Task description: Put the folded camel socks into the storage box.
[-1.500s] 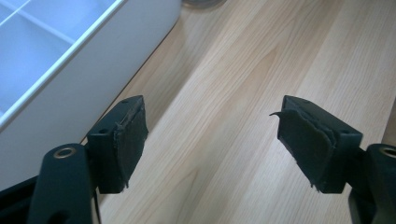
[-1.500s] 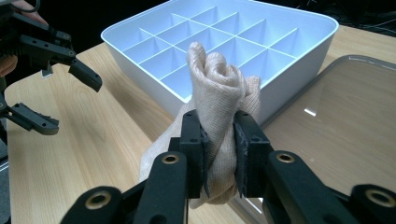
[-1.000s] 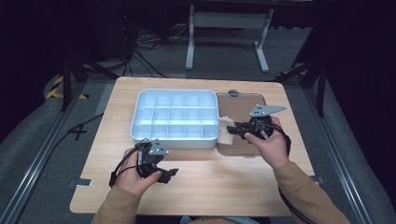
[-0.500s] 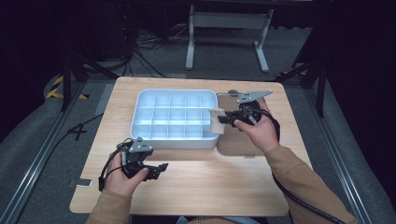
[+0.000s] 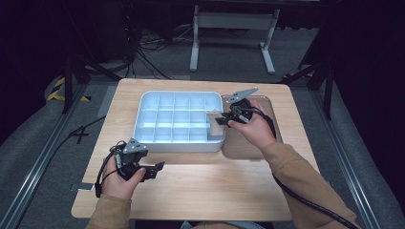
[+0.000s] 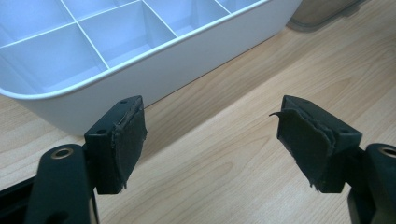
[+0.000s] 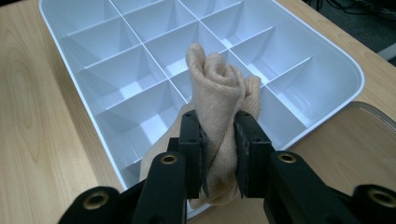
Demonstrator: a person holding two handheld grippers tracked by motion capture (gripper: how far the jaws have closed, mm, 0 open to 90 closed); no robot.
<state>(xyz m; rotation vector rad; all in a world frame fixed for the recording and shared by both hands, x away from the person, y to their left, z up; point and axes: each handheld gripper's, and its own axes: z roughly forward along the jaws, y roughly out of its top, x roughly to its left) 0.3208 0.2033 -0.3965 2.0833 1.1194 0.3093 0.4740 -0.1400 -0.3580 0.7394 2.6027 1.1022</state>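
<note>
While the left tongs (image 5: 152,168) idled wide open and empty on the counter (image 5: 215,191), the right tongs (image 7: 219,154) pinched a rolled cloth (image 7: 222,100) over the tray (image 5: 143,121); it might unroll on a divider.

Person w/ tan long sleeves (image 5: 296,176); black two-jaw grippers, left (image 5: 155,168) & right (image 5: 213,118), worn dark pads (image 6: 127,142), brass-ringed screw holes, black cables.

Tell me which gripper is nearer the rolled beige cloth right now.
Right. The right gripper is shut on the rolled beige cloth over the white divided tray; the left gripper sits open over the table, short of the tray.
</note>
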